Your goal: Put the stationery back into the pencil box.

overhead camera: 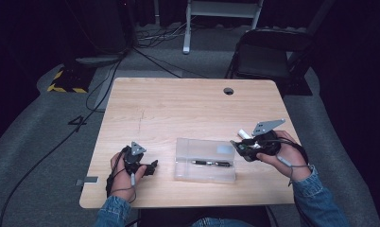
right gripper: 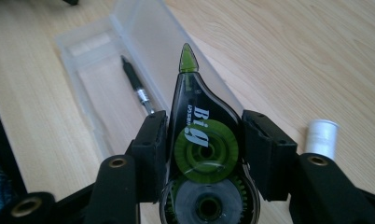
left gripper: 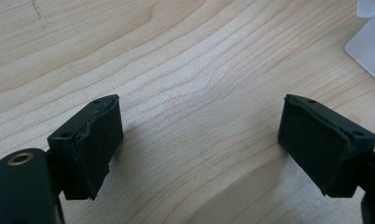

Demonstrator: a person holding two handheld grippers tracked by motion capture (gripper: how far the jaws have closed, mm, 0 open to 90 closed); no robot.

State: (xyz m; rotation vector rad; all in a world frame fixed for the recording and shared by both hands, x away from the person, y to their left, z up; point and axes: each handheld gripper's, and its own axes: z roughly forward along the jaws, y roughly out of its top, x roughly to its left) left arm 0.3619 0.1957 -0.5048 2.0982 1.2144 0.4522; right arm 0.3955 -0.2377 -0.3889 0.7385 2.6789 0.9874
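A clear plastic case (overhead camera: pixel 205 160) lies open on the wooden table (overhead camera: pixel 188 106), with a black pen (overhead camera: pixel 211 163) inside it. My right gripper (overhead camera: pixel 240 147) hovers just right of the case, shut on a black-and-green correction tape dispenser (right gripper: pixel 199 144) whose green tip points toward the case (right gripper: pixel 129 60) and the pen (right gripper: pixel 136 86). My left gripper (overhead camera: pixel 152 166) rests on the table left of the case. Its jaws stand wide open over bare wood (left gripper: pixel 199 140), nothing between them, and a corner of the case (left gripper: pixel 370 46) shows at the upper right.
A small white cylinder (overhead camera: pixel 244 134) lies on the table beside my right gripper, also seen as a white cap (right gripper: pixel 322 135). A cable hole (overhead camera: pixel 228 91) sits near the table's far edge. A folding chair (overhead camera: pixel 268 52) stands beyond the table's far right corner.
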